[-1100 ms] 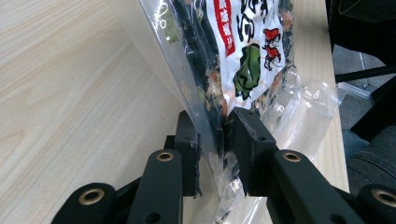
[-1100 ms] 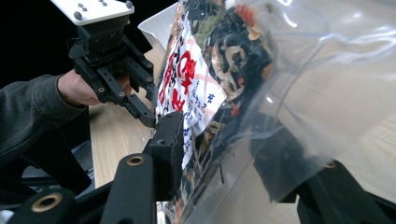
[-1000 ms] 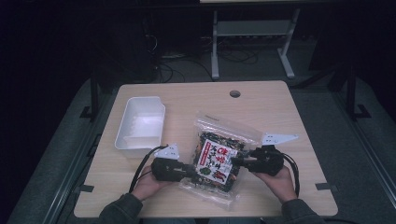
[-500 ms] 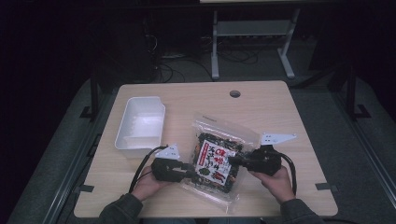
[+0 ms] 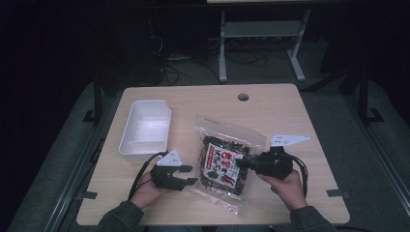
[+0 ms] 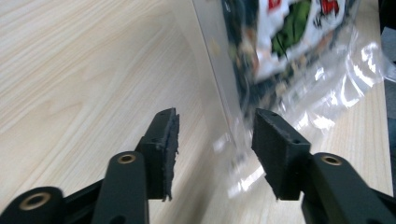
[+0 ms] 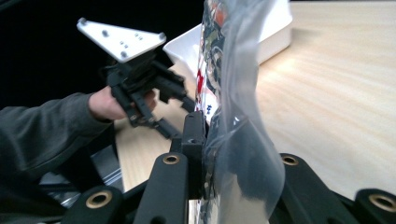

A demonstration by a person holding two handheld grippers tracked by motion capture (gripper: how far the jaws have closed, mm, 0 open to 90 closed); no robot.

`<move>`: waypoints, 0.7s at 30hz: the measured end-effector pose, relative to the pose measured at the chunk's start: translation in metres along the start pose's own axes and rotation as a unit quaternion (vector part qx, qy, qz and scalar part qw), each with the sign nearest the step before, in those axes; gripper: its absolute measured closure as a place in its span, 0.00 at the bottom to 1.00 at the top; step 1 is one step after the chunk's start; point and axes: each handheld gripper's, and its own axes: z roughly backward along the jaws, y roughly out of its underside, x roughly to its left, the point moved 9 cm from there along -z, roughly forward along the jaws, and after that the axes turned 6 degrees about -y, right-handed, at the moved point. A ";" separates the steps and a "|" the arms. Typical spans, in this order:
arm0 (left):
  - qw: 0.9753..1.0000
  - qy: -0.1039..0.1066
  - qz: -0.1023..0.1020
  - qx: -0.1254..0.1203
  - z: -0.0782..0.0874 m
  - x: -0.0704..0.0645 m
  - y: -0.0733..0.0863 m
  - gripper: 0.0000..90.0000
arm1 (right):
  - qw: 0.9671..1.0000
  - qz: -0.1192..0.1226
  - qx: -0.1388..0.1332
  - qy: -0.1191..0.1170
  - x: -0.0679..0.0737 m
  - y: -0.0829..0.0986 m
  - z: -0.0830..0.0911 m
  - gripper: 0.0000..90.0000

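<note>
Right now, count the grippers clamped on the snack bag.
1. The right gripper is shut on the snack bag at its right edge; the left gripper sits open beside its left edge.

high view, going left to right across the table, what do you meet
white tray → left gripper → snack bag → right gripper, clamped on the bag's right side

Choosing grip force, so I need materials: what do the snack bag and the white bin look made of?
The snack bag looks like thin, glossy clear plastic film with a printed label: it creases and glints in the left gripper view. The white bin seems rigid moulded plastic, smooth and slightly translucent, though that is uncertain.
</note>
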 end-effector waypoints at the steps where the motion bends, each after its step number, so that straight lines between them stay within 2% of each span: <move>1: 1.000 -0.001 -0.002 0.002 0.002 -0.001 0.001 0.54 | 1.000 0.001 -0.003 0.006 0.000 -0.002 0.001 0.83; 6: 1.000 -0.013 -0.014 0.009 0.009 -0.002 0.007 0.51 | 0.999 0.005 -0.021 0.046 -0.005 -0.012 0.011 0.83; 11: 0.999 -0.027 -0.021 0.014 0.019 0.001 0.015 0.47 | 0.996 0.004 -0.039 0.083 -0.011 -0.027 0.019 0.83; 14: 0.999 -0.031 -0.014 0.012 0.025 0.002 0.020 0.45 | 0.994 0.006 -0.040 0.102 -0.014 -0.036 0.019 0.83; 17: 0.999 -0.041 -0.020 0.014 0.031 0.005 0.025 0.42 | 0.991 0.015 -0.043 0.125 -0.018 -0.048 0.015 0.83; 21: 0.999 -0.046 -0.017 0.012 0.038 0.008 0.029 0.39 | 0.989 0.021 -0.048 0.138 -0.018 -0.060 0.007 0.83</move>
